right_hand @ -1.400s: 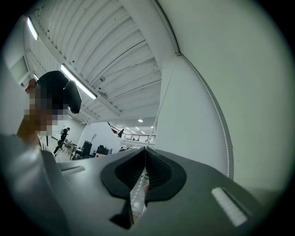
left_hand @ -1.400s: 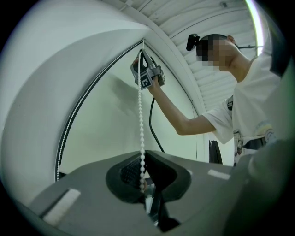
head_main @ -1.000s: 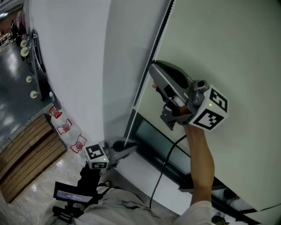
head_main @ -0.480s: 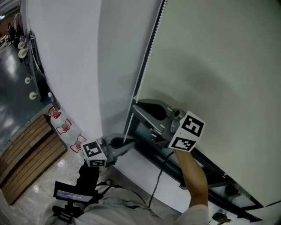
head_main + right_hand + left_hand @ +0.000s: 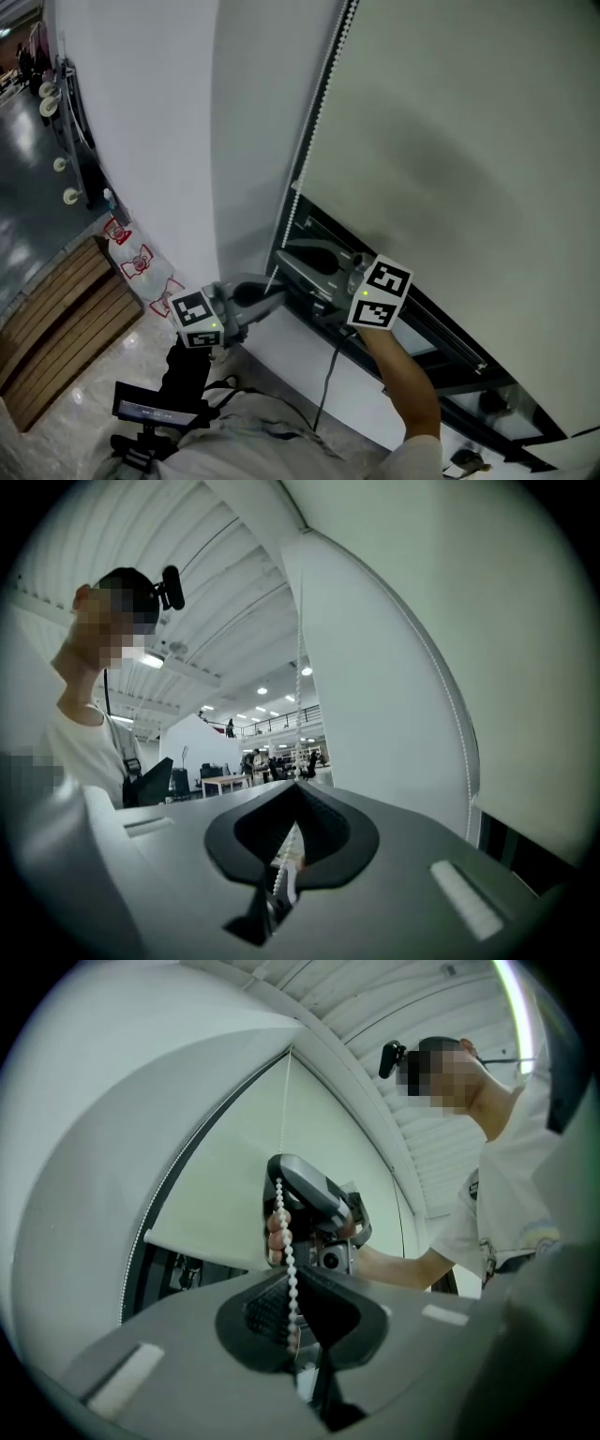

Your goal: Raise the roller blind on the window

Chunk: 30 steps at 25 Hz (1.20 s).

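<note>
1. Left gripper (image 5: 278, 299): nearest item, low and left of the window (image 5: 422, 323). The jaws are pressed together, pinching the chain (image 5: 315, 117). Only its own view shows me the beads dropping into the dark pocket between the jaws. In the head view the gripper's body covers that contact.
2. Right gripper (image 5: 287, 250): just above and right of the left one, at the blind's lower left corner. The jaws are likewise closed on the chain. I read that from its own view alone, where beads lie in the pocket. The left gripper view adds fingers (image 5: 273, 1238) wrapped round its handle.
3. Cable (image 5: 328, 375): black, hanging from the right gripper across the white sill (image 5: 300, 361).
4. Chain: white beads rising from both grippers along the blind's left edge.
5. Blind (image 5: 450, 141): a pale green sheet over most of the window. A dark strip of frame and glass is bare under its bottom edge.
6. Room: a white wall (image 5: 150, 131) stands close left of the chain. There is glossy floor (image 5: 66, 384) near left and wood slats (image 5: 56, 309) far left. Only the right gripper view shows the hall behind me, with tables (image 5: 225, 782) and a ribbed ceiling (image 5: 216, 602).
7. Clearance: the chain runs free above the right gripper, between wall and blind edge.
</note>
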{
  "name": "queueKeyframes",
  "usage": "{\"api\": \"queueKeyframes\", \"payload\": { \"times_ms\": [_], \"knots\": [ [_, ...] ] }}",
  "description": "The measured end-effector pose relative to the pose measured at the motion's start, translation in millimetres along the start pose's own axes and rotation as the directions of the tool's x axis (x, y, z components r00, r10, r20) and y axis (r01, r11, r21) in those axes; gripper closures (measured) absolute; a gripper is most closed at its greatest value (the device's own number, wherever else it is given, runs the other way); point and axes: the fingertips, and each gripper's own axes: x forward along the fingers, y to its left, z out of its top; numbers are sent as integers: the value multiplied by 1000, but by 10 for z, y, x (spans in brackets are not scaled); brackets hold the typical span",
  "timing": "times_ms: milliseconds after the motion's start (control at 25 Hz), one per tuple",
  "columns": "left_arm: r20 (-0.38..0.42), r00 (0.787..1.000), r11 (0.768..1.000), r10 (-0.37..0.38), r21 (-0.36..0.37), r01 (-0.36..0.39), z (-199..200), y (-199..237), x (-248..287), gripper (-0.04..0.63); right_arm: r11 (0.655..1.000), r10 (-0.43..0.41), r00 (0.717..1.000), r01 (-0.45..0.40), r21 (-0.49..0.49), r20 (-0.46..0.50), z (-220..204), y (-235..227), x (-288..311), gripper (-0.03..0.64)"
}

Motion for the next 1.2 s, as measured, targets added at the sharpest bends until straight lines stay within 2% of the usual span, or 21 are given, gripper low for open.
{"api": "queueKeyframes", "payload": {
  "times_ms": [120,200,240,760,1000,1200],
  "knots": [
    [3,1000,1000,-4,4,4,14,-12,2,597,1000,12,1000,-12,-24,16,73,-15,-13,595],
    [5,1000,1000,-8,4,8,15,-28,7,597,999,49,998,-48,-25,38,198,21,-4,488],
    [5,1000,1000,-11,4,11,15,-33,11,597,998,66,996,-65,-23,59,303,35,1,476],
    [-5,1000,1000,-15,7,15,-37,-50,34,597,974,115,974,-73,-213,195,1836,-43,91,482],
    [-11,1000,1000,-22,3,22,-77,-56,49,597,957,146,960,-76,-280,238,2376,13,111,491],
    [-11,1000,1000,-24,-2,24,-38,-59,70,597,943,156,959,-73,-323,237,2650,76,156,493]
  ]
}}
